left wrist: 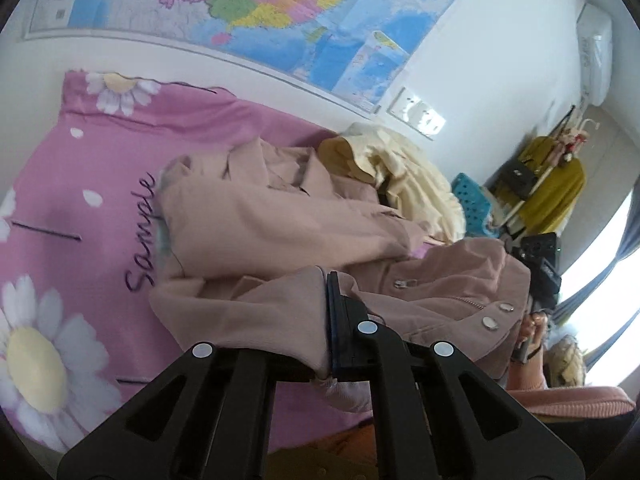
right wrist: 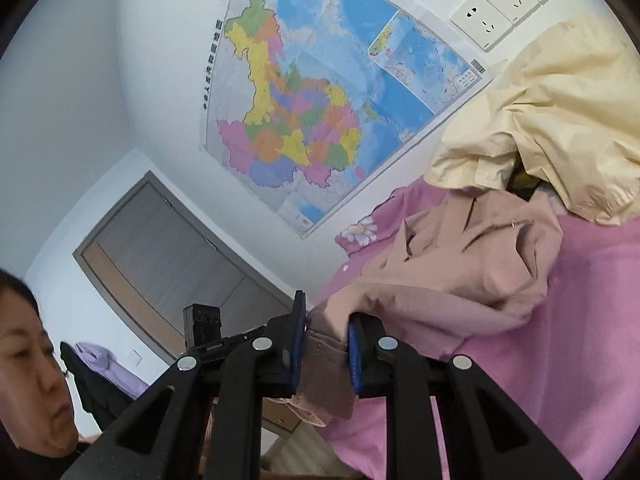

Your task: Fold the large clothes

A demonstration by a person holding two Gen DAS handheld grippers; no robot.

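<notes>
A dusty pink jacket [left wrist: 256, 220] with snap buttons and a zip lies crumpled on the pink daisy-print bed sheet [left wrist: 80, 168]. My left gripper [left wrist: 331, 312] is shut on a fold of its fabric, which drapes over the left finger and hides it. In the right wrist view the same pink jacket [right wrist: 472, 264] trails from my right gripper [right wrist: 326, 344], whose blue pads [right wrist: 298, 336] are shut on a ribbed cuff or hem, lifted off the sheet. The other gripper's black body [left wrist: 538, 256] shows at the far side of the jacket.
A cream jacket [right wrist: 552, 120] is heaped at the wall side of the bed. A map [right wrist: 320, 92] and wall sockets [right wrist: 504, 0] hang above. A teal basket [left wrist: 472, 196], a rack with a mustard garment [left wrist: 560, 184], a door [right wrist: 168, 264] and a person [right wrist: 28, 360] are nearby.
</notes>
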